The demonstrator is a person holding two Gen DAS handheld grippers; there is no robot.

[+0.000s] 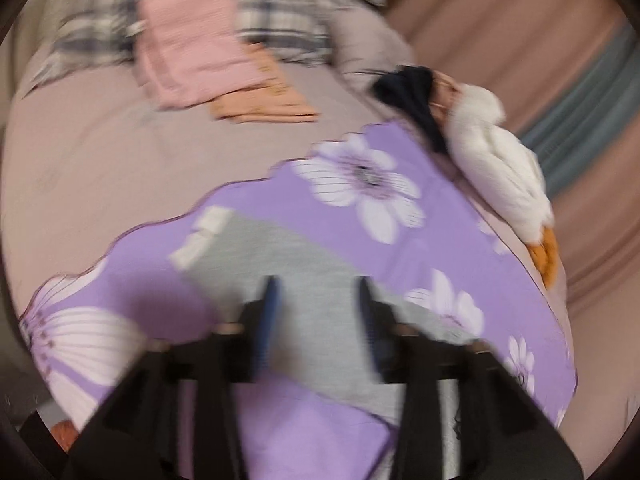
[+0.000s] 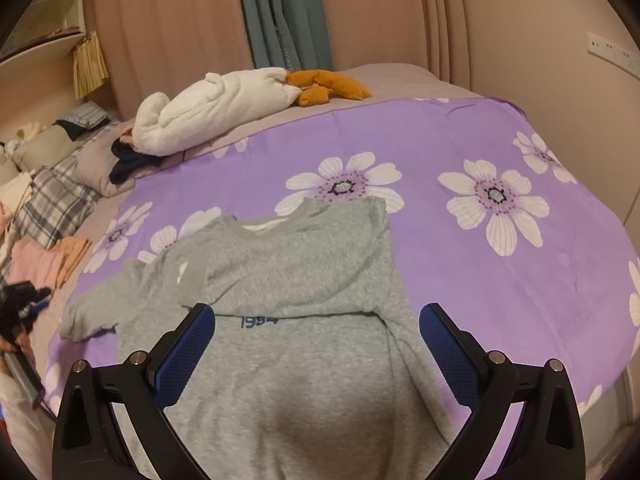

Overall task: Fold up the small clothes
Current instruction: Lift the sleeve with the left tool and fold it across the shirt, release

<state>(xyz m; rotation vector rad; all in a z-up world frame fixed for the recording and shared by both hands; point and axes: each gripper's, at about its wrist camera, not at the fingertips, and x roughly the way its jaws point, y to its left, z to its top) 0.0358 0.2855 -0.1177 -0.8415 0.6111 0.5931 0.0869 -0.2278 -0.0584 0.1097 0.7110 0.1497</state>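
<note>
Grey T-shirt point(image 2: 296, 280) spread on the purple floral sheet point(image 2: 460, 272) of the bed, soft and limp (best pinched at a hem or sleeve edge), beneath both grippers' parted, empty fingers point(image 2: 188, 352).

Black gripper point(image 2: 316, 320) frame — blue textured pads point(image 2: 186, 354)

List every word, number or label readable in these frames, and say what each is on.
"1984": dark blue print on the grey shirt, partly creased, so the last digit is uncertain.
Pale vertical lettering on the teal curtain: too small to read.
White tags on the shirt in the left wrist view: blurred, unreadable.
</note>
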